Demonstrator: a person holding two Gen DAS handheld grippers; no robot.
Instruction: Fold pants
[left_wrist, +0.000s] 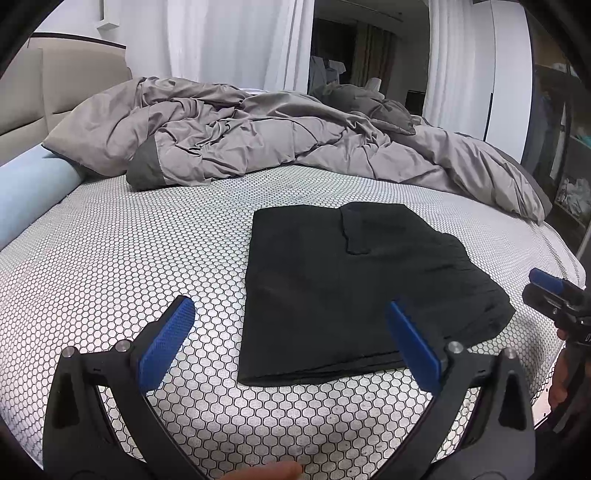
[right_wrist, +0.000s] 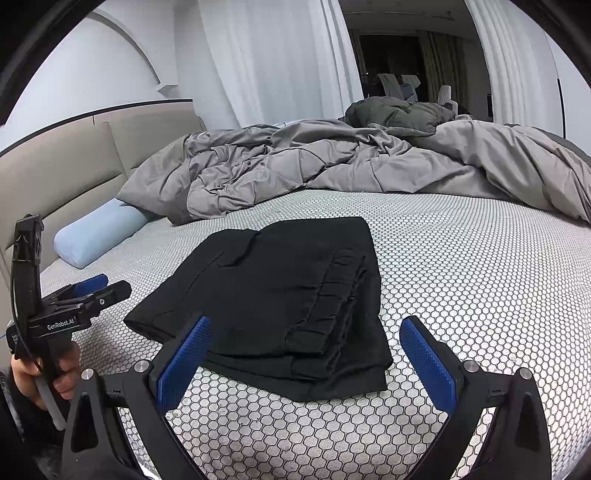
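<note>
Both my grippers are off the cloth. Left gripper (left_wrist: 291, 343) has its jaws wide apart, nothing between them, hovering over the near-left part of the black pants (left_wrist: 351, 291). Right gripper (right_wrist: 306, 354) likewise spread, empty, hovering at the near edge of the pants (right_wrist: 288, 302).

Pants lie on the honeycomb-pattern mattress (left_wrist: 129, 258), already folded into a compact stacked rectangle, gathered waistband layers showing on the right side in the right wrist view. Looks near done, my guess; maybe one more fold or a tidy.

Risks: the stack has several loose layers, so a pinch on the top layer only would peel it open and undo the fold. The top layers sit a bit skewed over the bottom one, so dragging a corner could fan them further. Black on black, layer edges are hard to read, easy to grab the wrong one. The two grippers sit near each other at the pants' near side; closing in together could knock them.

Room: bare mattress all round the pants, widest to the left. Rumpled grey duvet (left_wrist: 258, 136) is well behind, apart from the pants. Blue bolster pillow (right_wrist: 99, 236) at far left by the headboard (right_wrist: 74, 170), clear of the work.
</note>
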